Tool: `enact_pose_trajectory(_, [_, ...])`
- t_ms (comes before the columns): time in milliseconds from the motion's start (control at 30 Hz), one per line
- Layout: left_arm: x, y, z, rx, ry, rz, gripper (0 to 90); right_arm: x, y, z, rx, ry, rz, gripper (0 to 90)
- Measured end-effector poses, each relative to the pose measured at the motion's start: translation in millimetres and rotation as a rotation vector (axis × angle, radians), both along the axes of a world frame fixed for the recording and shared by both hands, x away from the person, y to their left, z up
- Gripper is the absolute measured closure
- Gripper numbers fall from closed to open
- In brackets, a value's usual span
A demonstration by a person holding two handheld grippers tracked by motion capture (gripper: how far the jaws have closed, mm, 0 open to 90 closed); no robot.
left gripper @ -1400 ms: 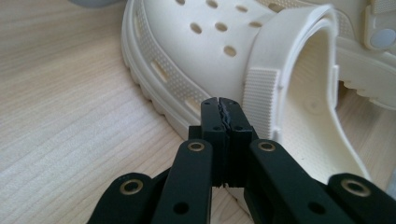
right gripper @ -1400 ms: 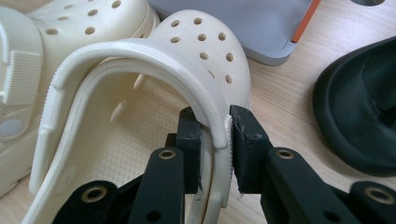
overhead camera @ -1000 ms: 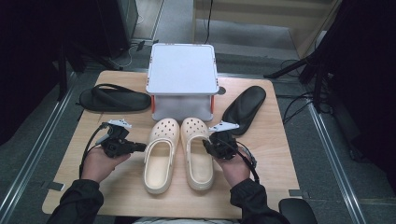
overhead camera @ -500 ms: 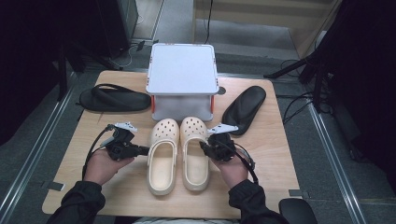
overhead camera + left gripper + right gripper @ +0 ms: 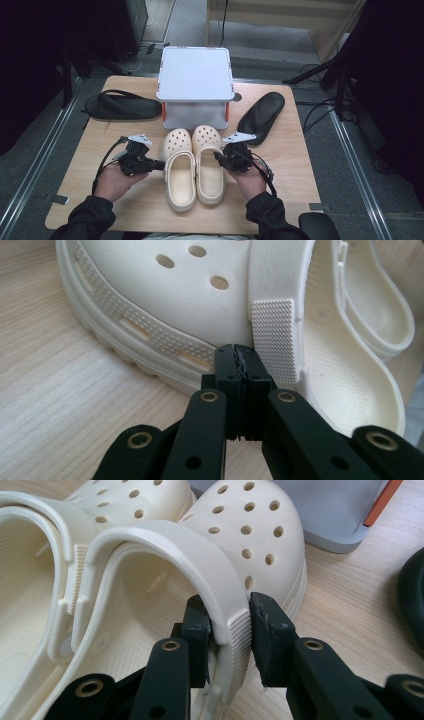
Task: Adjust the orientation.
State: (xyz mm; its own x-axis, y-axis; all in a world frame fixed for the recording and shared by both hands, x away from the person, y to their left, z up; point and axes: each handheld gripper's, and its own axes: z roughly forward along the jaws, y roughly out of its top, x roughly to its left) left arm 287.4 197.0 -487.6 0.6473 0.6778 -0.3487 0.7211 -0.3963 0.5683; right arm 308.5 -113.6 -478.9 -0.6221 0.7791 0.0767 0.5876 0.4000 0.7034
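The right gripper point(image 5: 229, 625) has its jaws clamped on the ribbed end of the heel strap point(image 5: 200, 565) of the right-hand cream clog point(image 5: 208, 162), while the left gripper point(image 5: 239, 362) has its jaws pressed together on nothing, their tips against the outer side of the left-hand cream clog point(image 5: 179, 172). Both clogs lie side by side, touching, at the middle of the wooden table point(image 5: 300, 165), toes toward a grey lidded box point(image 5: 195, 80). A black sandal point(image 5: 122, 105) lies to the left and a black insole point(image 5: 261, 116) to the right.
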Motion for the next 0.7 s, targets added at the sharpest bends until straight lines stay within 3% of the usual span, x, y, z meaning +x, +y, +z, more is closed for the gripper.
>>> enact_pose_trajectory(167, [-3.0, -3.6, -0.9, -0.027, 0.025, -0.009, 89.6, 3.1, -2.5, 0.4, -0.003, -0.007, 0.014, 71.0])
enact_pose_trajectory(267, [-5.5, -4.6, -0.1, -0.015, 0.007, -0.017, 89.5, 5.1, -4.2, 0.9, -0.013, -0.007, 0.027, 70.1])
enact_pose_trajectory(433, [-3.2, 2.3, 0.1, -0.036, 0.011, 0.001, 85.1, 8.8, -9.1, 1.3, 0.022, 0.017, 0.043, 62.6])
enact_pose_trajectory(633, [-4.1, 8.7, 14.0, -0.065, -0.046, 0.031, 74.6, 4.0, -13.7, 11.0, 0.064, 0.002, 0.039, 55.1])
enact_pose_trajectory(700, [-4.0, 10.9, 18.4, -0.060, -0.064, 0.048, 75.2, 1.4, -16.0, 15.7, 0.085, 0.003, 0.048, 54.2])
